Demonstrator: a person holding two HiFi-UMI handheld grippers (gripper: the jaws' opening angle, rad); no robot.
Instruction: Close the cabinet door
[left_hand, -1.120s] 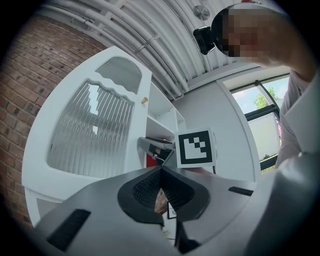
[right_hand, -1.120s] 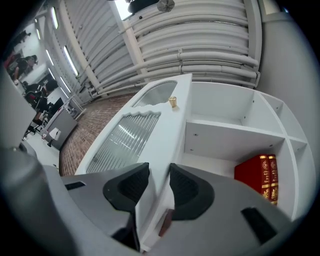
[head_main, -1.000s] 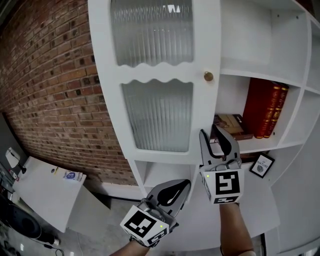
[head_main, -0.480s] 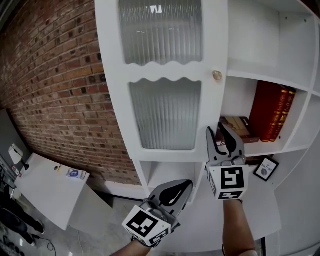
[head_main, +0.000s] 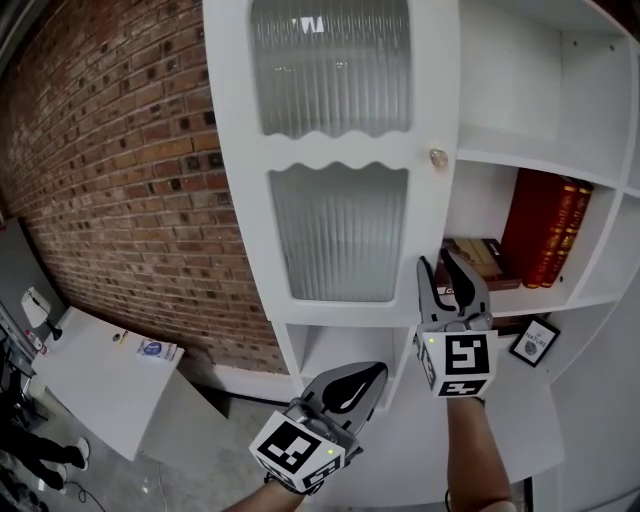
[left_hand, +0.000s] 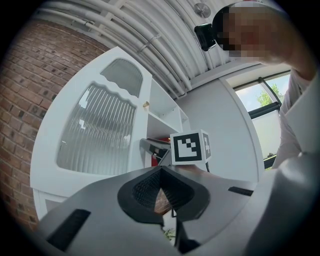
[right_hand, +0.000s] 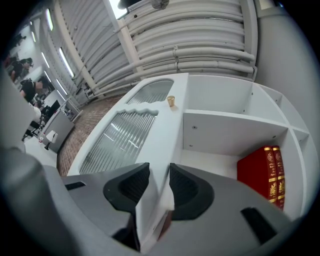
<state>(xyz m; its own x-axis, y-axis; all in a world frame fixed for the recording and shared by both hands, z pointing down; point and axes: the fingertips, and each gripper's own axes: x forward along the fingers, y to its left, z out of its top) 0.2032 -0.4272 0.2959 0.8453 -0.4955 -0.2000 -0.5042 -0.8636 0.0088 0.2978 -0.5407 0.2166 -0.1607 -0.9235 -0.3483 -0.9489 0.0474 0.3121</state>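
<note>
The white cabinet door (head_main: 340, 230) with ribbed glass panes and a brass knob (head_main: 438, 158) stands open in front of the white shelf unit (head_main: 560, 160). My right gripper (head_main: 436, 260) points up at the door's lower knob-side edge. In the right gripper view that edge (right_hand: 152, 150) fills the gap between the two pads of the right gripper (right_hand: 159, 172), which is shut on it. My left gripper (head_main: 350, 385) hangs lower left, below the door, shut and holding nothing. The left gripper (left_hand: 161, 192) sees the door (left_hand: 95, 130) from the side.
Red books (head_main: 545, 230) stand on the open shelf, with flat books (head_main: 480, 262) beside them. A small framed picture (head_main: 527, 338) sits one shelf down. A brick wall (head_main: 110, 160) runs left of the cabinet, and a white low table (head_main: 100, 380) stands at the lower left.
In the head view the door's knob edge and the right gripper sit slightly further right than a second ago. The left gripper has kept its place.
</note>
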